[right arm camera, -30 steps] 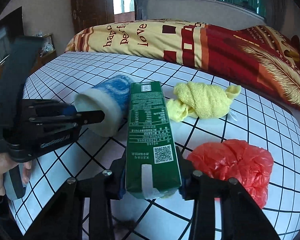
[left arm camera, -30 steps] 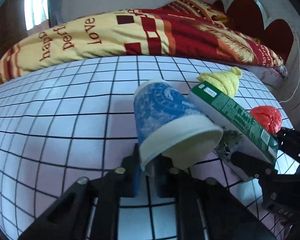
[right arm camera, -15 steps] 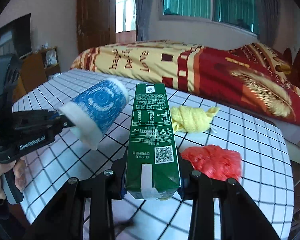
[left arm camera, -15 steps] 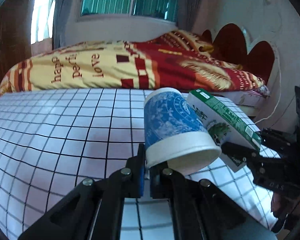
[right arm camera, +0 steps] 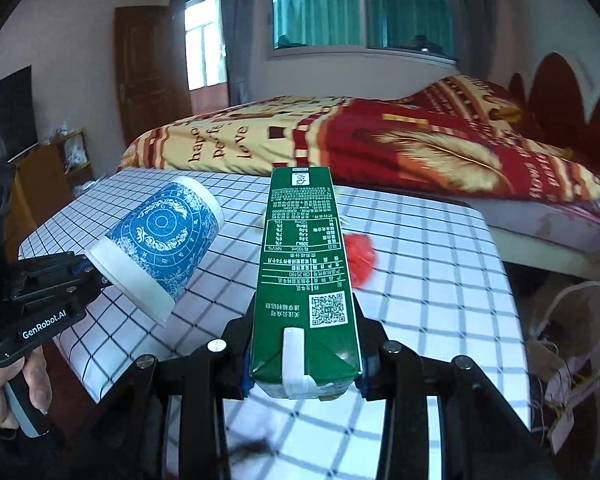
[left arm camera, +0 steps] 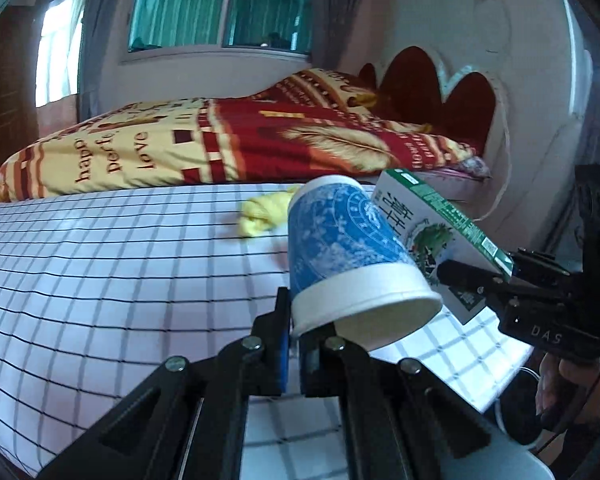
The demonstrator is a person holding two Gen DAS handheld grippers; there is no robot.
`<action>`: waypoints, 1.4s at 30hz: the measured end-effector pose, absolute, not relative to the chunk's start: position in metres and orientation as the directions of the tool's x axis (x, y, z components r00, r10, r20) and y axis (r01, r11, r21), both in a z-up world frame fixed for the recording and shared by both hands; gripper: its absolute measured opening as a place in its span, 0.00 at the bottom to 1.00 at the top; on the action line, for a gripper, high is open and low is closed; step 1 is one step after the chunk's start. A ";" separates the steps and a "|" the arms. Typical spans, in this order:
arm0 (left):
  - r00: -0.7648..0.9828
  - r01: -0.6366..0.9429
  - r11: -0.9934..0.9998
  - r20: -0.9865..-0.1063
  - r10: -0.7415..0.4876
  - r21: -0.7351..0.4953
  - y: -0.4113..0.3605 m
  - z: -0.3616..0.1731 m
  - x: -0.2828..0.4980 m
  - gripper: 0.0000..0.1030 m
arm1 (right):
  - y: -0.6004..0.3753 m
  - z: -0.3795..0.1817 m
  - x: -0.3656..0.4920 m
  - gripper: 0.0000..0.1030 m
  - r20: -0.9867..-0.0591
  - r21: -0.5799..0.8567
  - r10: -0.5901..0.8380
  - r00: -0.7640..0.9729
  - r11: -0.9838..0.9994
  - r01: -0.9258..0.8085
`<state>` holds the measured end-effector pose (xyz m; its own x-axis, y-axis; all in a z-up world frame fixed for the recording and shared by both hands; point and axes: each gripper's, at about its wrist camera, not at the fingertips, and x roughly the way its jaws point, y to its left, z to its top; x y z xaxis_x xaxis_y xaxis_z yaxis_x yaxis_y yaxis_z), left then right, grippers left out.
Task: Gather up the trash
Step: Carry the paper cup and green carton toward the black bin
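Observation:
My left gripper (left arm camera: 294,344) is shut on the rim of a blue and white paper cup (left arm camera: 340,248) and holds it in the air above the checked table (left arm camera: 120,280). The cup (right arm camera: 160,248) and left gripper (right arm camera: 88,274) also show in the right wrist view. My right gripper (right arm camera: 304,364) is shut on a green drink carton (right arm camera: 304,272), held above the table; the carton (left arm camera: 432,232) shows right of the cup in the left wrist view. A yellow cloth (left arm camera: 264,212) and a red crumpled bag (right arm camera: 360,252) lie on the table.
A bed with a red and yellow quilt (right arm camera: 380,144) stands behind the table. The table's right edge (right arm camera: 508,280) drops to the floor with cables (right arm camera: 560,360). A wooden door (right arm camera: 144,72) and a cabinet (right arm camera: 48,176) are at the far left.
Both grippers have risen and pulled back from the table with the cup and carton still held. The yellow cloth and red bag stay on the table, farther away now.

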<state>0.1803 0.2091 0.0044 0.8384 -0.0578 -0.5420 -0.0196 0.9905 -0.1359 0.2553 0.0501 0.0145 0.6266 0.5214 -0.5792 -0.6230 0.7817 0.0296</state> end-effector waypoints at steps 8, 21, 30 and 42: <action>0.838 0.062 0.989 -0.531 -0.125 -0.134 0.156 0.005 0.159 0.04 | -0.040 0.020 0.214 0.38 -0.555 0.050 0.451 0.699 0.857 -0.513; 0.808 0.218 0.969 -0.535 -0.247 -0.116 0.067 0.006 0.146 0.04 | -0.157 0.018 0.168 0.38 -0.546 0.055 0.321 0.774 0.935 -0.349; 0.783 0.312 0.944 -0.533 -0.320 -0.108 0.020 0.009 0.143 0.04 | -0.205 0.021 0.147 0.38 -0.538 0.057 0.259 0.802 0.961 -0.272; 0.719 0.427 0.899 -0.566 -0.404 -0.098 -0.037 -0.004 0.136 0.04 | -0.260 0.010 0.120 0.38 -0.562 0.035 0.157 0.812 0.986 -0.166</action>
<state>0.1360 -0.0370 -0.0045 0.7189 -0.4039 -0.5657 0.4275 0.8987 -0.0983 0.1200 -0.2597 0.0101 0.8121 0.1566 -0.5621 -0.1655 0.9856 0.0353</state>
